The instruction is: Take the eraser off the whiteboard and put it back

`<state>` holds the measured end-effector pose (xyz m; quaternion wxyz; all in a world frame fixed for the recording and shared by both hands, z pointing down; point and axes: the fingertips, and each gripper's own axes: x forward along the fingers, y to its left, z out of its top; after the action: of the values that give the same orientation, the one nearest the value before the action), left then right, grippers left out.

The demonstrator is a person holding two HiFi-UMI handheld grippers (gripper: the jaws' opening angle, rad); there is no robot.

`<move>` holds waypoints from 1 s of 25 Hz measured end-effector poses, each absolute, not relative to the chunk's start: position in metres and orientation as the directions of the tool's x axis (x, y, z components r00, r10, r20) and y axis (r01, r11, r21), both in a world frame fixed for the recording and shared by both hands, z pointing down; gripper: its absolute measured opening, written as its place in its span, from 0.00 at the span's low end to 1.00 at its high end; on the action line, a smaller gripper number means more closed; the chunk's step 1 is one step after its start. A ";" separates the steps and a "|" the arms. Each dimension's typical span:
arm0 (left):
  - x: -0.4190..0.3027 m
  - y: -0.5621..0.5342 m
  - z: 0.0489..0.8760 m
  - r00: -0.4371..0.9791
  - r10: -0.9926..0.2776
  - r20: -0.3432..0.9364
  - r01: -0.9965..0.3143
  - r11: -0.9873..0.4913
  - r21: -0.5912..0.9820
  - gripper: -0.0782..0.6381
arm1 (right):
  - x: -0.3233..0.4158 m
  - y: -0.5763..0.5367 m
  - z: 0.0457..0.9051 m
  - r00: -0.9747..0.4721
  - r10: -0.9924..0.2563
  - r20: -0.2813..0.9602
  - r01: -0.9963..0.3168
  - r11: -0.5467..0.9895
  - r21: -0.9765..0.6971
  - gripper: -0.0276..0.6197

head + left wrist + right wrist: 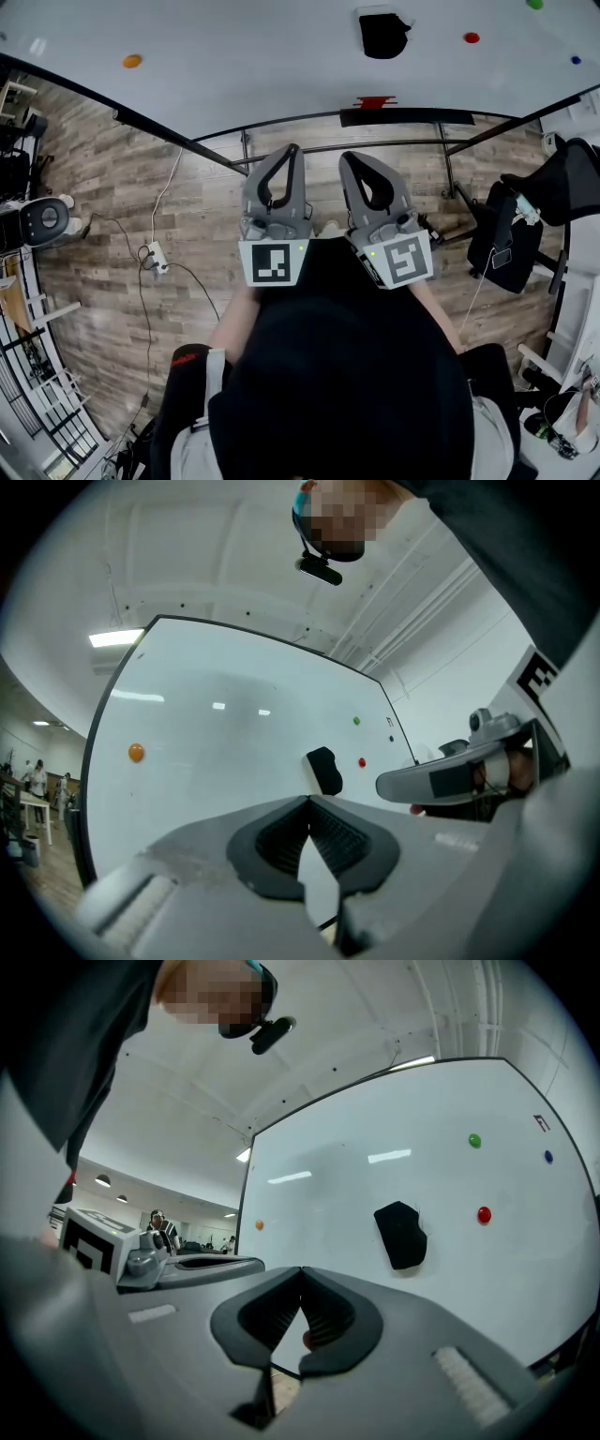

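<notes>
Head view: left tongs (pixel 289 152) and right tongs (pixel 352 159) are side by side, well short of the whiteboard (pixel 234 47) carrying the black eraser (pixel 384 36). Left gripper view: jaws together, empty. Right gripper view: likewise closed, so they should open before straddling the eraser squarely.

- The whiteboard (pixel 281 56) runs off the top edge of the head view, and off the right edge of the right gripper view
- The person's head (pixel 347 412) fills the bottom of the head view and hides the hands holding the left gripper (pixel 290 153) and the right gripper (pixel 351 161)
- A small red thing (pixel 373 101) on the board's ledge is too blurred to name
- The tiny label (pixel 542 1121) near the board's upper corner is too small to read
- The people (pixel 159 1225) far back in the room are too small to make out
- The black chair (pixel 553 187) is cut by the right edge
</notes>
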<state>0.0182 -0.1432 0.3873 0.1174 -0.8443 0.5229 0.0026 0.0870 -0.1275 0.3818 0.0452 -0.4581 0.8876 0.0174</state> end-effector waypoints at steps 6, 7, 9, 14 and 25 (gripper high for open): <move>0.017 -0.143 0.389 0.450 -0.884 -0.130 -0.885 -0.422 -0.195 0.11 | 0.084 -0.125 0.386 -0.573 -0.815 -0.091 -0.818 0.576 -0.003 0.05; 0.017 -0.143 0.389 0.450 -0.883 -0.131 -0.886 -0.422 -0.194 0.11 | 0.085 -0.125 0.385 -0.570 -0.816 -0.094 -0.820 0.572 0.001 0.05; 0.017 -0.143 0.390 0.451 -0.882 -0.134 -0.885 -0.423 -0.192 0.11 | 0.086 -0.126 0.383 -0.563 -0.821 -0.101 -0.825 0.565 0.007 0.05; 0.018 -0.143 0.389 0.456 -0.879 -0.136 -0.883 -0.429 -0.189 0.11 | 0.089 -0.129 0.382 -0.549 -0.829 -0.108 -0.835 0.550 0.015 0.04; 0.021 -0.145 0.389 0.467 -0.872 -0.148 -0.880 -0.441 -0.177 0.11 | 0.087 -0.131 0.383 -0.546 -0.830 -0.116 -0.836 0.548 0.011 0.04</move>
<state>0.0209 -0.1450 0.3886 0.1149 -0.8487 0.5159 0.0173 0.0870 -0.1311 0.3834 0.0483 -0.4742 0.8785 0.0325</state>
